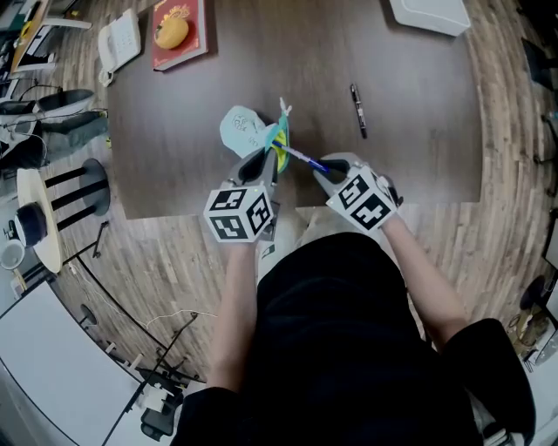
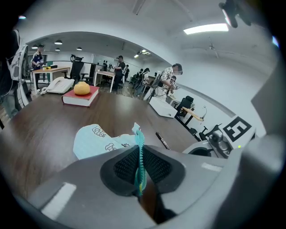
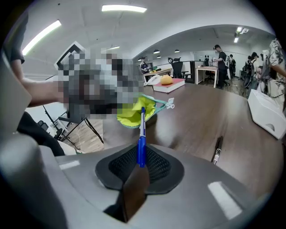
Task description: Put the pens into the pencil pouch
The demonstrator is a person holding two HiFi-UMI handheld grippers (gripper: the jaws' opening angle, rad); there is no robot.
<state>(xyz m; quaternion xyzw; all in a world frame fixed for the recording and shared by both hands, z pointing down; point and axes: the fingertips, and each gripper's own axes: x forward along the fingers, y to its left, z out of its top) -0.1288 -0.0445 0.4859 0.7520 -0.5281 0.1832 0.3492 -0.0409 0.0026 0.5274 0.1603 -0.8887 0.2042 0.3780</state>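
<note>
Pointing tip-first at the mouth of the pouch (image 1: 244,129), the blue pen (image 3: 141,134) is clamped by its rear end in the right gripper (image 3: 140,163), jaws closed tight on the barrel. The pen tip reaches the pouch's yellow lining. The pouch is pale blue with a teal zipper and lies on the table (image 1: 418,104) with its mouth lifted. The left gripper (image 2: 140,167), at the pouch's near side, has its jaws almost together, pinching the zipper edge and holding it up. The right gripper is just right of the pouch. A black pen (image 1: 358,111) lies flat, right of the pouch and well apart. Beyond the pouch to the left are a red book (image 1: 193,39) with a yellow lump on top and a white phone (image 1: 118,39) beside it. A white box (image 1: 432,13) sits far beyond the pouch to the right.
</note>
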